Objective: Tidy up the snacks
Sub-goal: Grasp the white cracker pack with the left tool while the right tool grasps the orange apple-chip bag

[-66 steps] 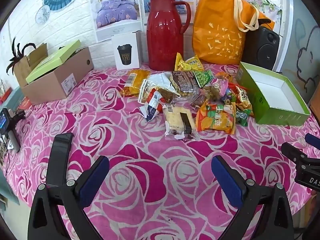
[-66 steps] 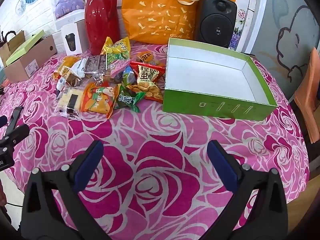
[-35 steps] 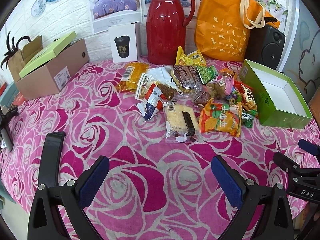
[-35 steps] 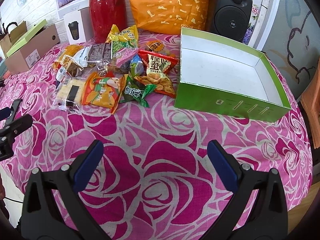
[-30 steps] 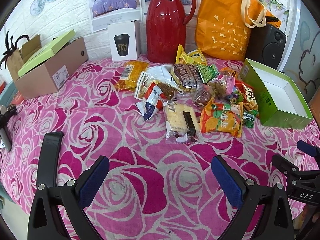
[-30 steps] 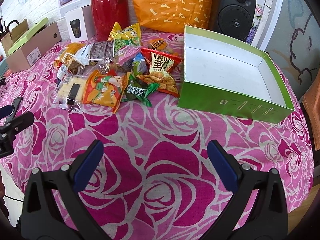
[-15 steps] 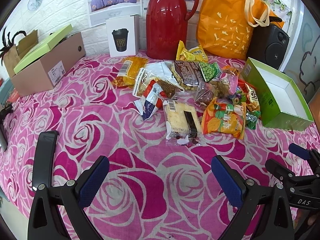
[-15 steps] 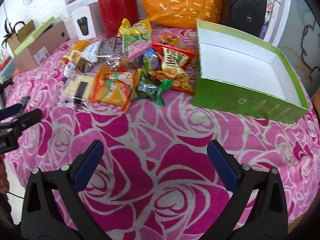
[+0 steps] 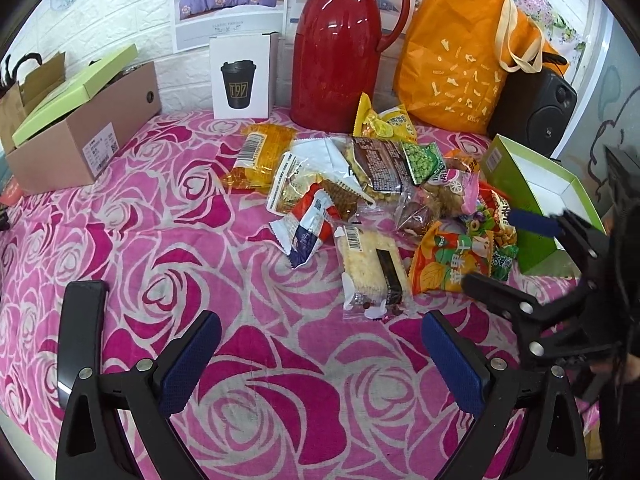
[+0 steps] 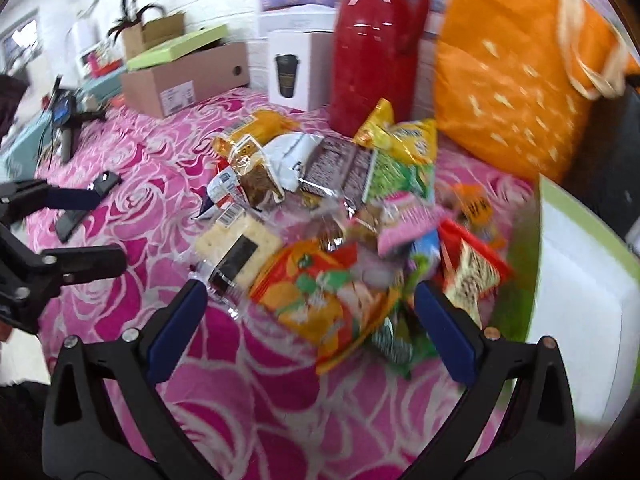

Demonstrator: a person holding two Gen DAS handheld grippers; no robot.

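Plainly, both jaws gape over snacks (image 9: 376,208) beside the green box (image 9: 516,184), interior white.

Open tablecloth (image 9: 168,208) lies in front of the left gripper (image 9: 320,356), whose jaws stand wide apart; passage toward the cracker packet (image 9: 374,270) is unobstructed. The right gripper (image 10: 308,320), jaws also wide, sits at the near edge of the snack pile (image 9: 372,184), straddling the orange fruit-print bag (image 10: 320,300). Packets overlap closely, leaving no gaps between them. The green box (image 9: 540,196) walls the pile's right side. Behind stand the red thermos (image 9: 340,44), orange tote bag (image 9: 460,56) and speaker (image 9: 536,108). The cardboard box (image 9: 84,136) closes the far left.
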